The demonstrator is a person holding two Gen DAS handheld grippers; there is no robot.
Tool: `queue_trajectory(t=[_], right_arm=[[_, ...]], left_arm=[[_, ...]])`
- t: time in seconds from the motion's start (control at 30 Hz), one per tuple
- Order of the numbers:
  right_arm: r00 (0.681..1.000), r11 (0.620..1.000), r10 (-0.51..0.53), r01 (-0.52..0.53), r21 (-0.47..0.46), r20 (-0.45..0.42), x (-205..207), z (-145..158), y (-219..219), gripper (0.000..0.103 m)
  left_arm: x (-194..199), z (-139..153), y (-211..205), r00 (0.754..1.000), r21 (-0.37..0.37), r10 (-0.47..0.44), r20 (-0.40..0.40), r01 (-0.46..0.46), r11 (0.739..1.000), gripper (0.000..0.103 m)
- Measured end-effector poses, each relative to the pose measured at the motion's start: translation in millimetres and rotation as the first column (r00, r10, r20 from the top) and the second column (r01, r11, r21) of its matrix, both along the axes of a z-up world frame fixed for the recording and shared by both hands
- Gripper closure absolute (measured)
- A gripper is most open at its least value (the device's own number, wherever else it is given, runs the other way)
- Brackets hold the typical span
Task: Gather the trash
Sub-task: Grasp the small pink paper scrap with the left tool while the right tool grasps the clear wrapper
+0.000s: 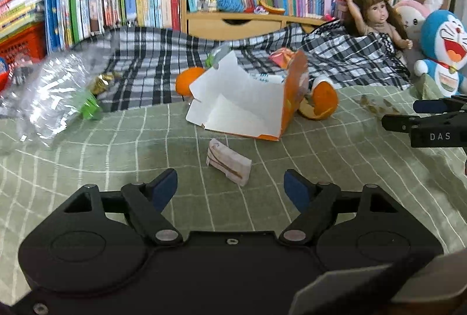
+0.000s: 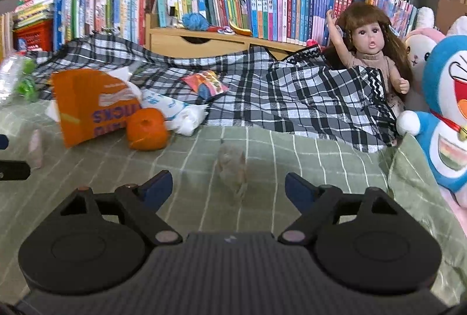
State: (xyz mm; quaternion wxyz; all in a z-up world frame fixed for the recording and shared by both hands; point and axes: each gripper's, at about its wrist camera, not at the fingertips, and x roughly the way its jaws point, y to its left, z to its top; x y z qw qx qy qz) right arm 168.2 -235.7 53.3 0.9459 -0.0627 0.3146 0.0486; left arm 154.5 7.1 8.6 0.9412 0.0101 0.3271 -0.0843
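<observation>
Far left on the bed (image 1: 87,157), a crushed plastic bottle (image 1: 49,93). Left gripper (image 1: 230,189): jaws apart, empty, aimed at the folded wrapper (image 1: 229,164) just ahead. Orange box (image 1: 245,99) beyond. Right gripper (image 2: 227,186): jaws apart over blurred scraps (image 2: 233,169), prob. next pick.

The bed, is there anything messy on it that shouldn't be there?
Yes. Trash lies scattered on the green bedspread: a torn-open orange box, orange peel, a small crumpled wrapper and a crushed plastic bottle. None belongs on a bed.
</observation>
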Motion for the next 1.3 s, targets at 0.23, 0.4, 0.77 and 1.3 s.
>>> queue_trajectory(t=[0.23,0.4,0.77,1.3], right_arm=[[1.000,1.000,0.012,-0.012,-0.020,-0.011,21.6,-9.7,-0.1,0.015],[1.000,1.000,0.019,-0.019,-0.021,-0.018,29.2,-16.3,0.2,0.015],[1.000,1.000,0.020,-0.019,0.024,-0.016,31.5,-23.8,-3.8,0.040],[0.999,0.998,0.037,-0.037,0.052,-0.014,27.6,-22.0,-2.3,0.077]], left_arm=[[25.5,-15.3,1.1,0.999,-0.010,0.028,-0.020,-0.028,1.000,0.024],[31.6,-16.8,1.0,0.999,-0.032,0.034,-0.008,-0.034,0.999,0.026],[28.7,-17.7,-3.7,0.999,-0.026,0.035,0.025,-0.034,0.999,0.053],[19.4,-12.3,11.3,0.998,-0.100,0.060,0.027,-0.057,0.993,0.089]])
